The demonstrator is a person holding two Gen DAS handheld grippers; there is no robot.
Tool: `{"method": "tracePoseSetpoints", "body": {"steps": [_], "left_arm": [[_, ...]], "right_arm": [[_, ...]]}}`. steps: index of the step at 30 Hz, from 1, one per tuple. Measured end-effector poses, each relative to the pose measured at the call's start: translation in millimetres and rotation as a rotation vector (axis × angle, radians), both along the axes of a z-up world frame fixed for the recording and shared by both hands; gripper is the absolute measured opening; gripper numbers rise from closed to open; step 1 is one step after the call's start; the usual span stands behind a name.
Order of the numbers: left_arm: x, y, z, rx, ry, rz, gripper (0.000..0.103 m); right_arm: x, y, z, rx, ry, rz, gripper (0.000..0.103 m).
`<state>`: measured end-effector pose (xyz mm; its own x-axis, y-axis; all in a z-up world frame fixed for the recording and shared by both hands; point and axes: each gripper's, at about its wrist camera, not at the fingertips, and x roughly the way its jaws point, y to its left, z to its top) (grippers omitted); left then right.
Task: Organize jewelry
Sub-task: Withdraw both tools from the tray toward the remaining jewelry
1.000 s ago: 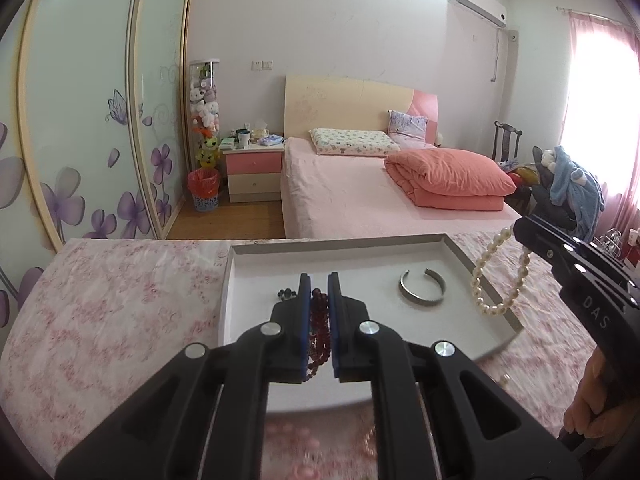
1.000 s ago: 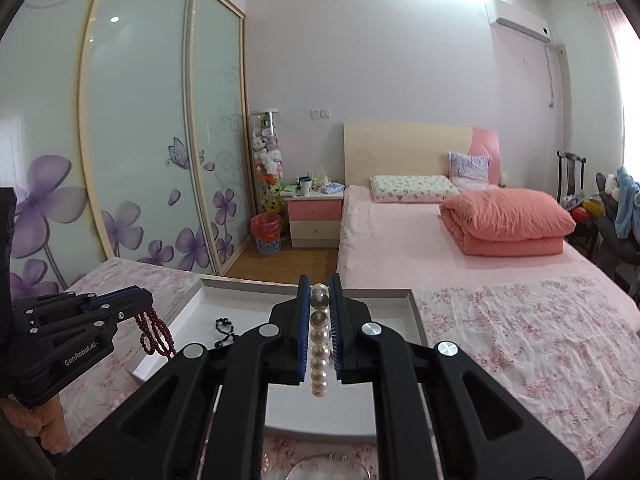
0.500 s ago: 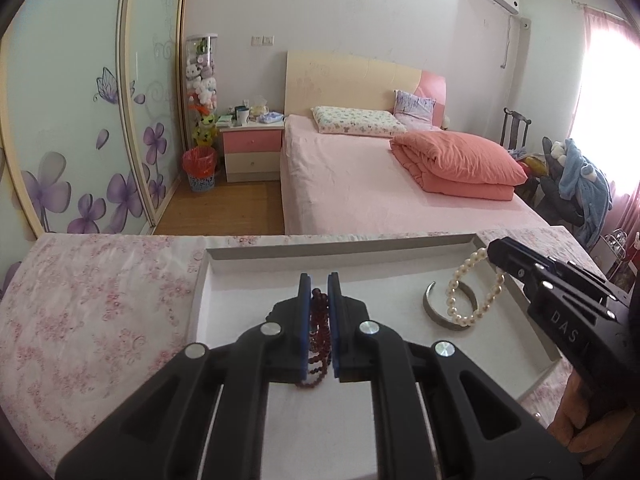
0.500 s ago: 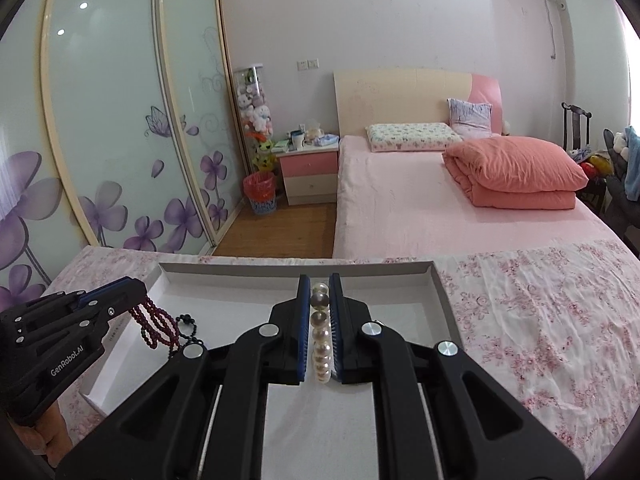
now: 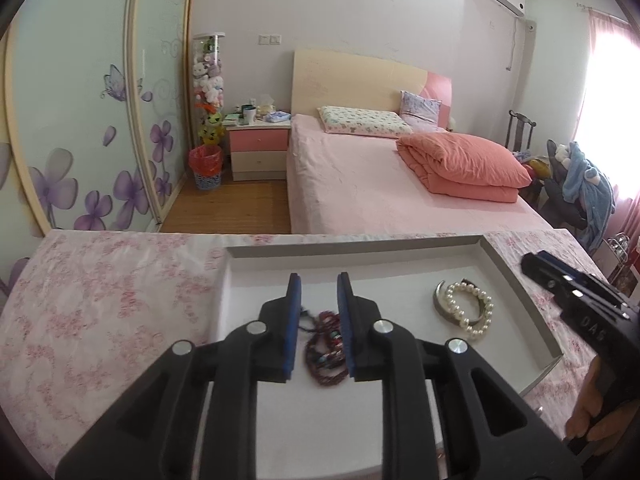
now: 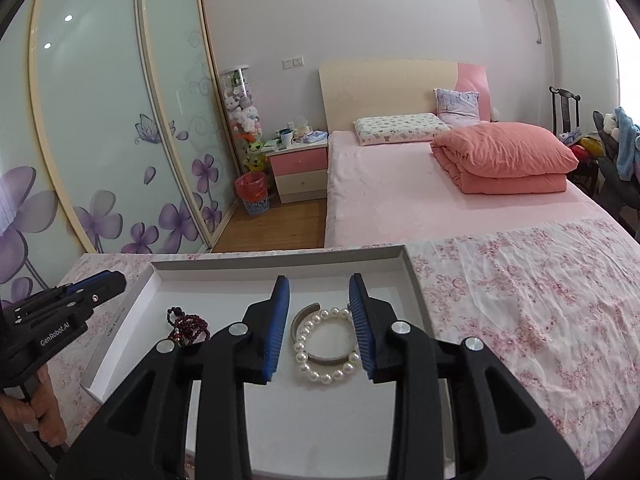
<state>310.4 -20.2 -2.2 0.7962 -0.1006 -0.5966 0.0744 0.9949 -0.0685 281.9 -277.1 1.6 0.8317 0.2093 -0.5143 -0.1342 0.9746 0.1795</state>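
A white tray point(image 5: 516, 280) lies on the floral cloth and also shows in the right wrist view point(image 6: 128, 312). My left gripper point(image 5: 319, 284) is open over a dark red bead bracelet point(image 5: 326, 350) that lies in the tray, also seen in the right wrist view point(image 6: 188, 326). My right gripper point(image 6: 319, 286) is open over a white pearl bracelet point(image 6: 326, 354), which lies on a silver bangle point(image 6: 304, 316). Both show in the left wrist view: pearl bracelet point(image 5: 474, 308), bangle point(image 5: 440, 302). A small dark bead piece point(image 5: 305, 314) lies by the red one.
The table wears a pink floral cloth point(image 6: 520, 300). Beyond it stand a pink bed point(image 5: 380, 192), a nightstand point(image 5: 258, 152) and sliding wardrobe doors point(image 6: 100, 120). The right gripper's body point(image 5: 580, 304) shows at the tray's right; the left one's point(image 6: 56, 320) at its left.
Both grippers have opened. The red bead bracelet and the pearl bracelet dropped from the fingers and now lie in the tray, the pearls on the bangle.
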Motion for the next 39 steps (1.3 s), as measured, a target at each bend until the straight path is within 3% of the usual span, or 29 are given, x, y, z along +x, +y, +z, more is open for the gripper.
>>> {"method": "tracePoseSetpoints", "body": {"steps": [9, 20, 27, 39], "left_arm": [[-64, 37, 0, 0.011, 0.007, 0.043, 0.036], [-141, 81, -38, 0.012, 0.098, 0.083, 0.053], [-155, 80, -52, 0.019, 0.137, 0.069, 0.059], [-151, 68, -59, 0.035, 0.165, 0.053, 0.062]], "right_arm": [[-49, -29, 1, -0.017, 0.011, -0.014, 0.033], [-89, -49, -49, -0.064, 0.211, 0.004, 0.033], [-100, -37, -74, -0.131, 0.301, 0.049, 0.032], [-81, -20, -75, -0.187, 0.295, 0.069, 0.027]]}}
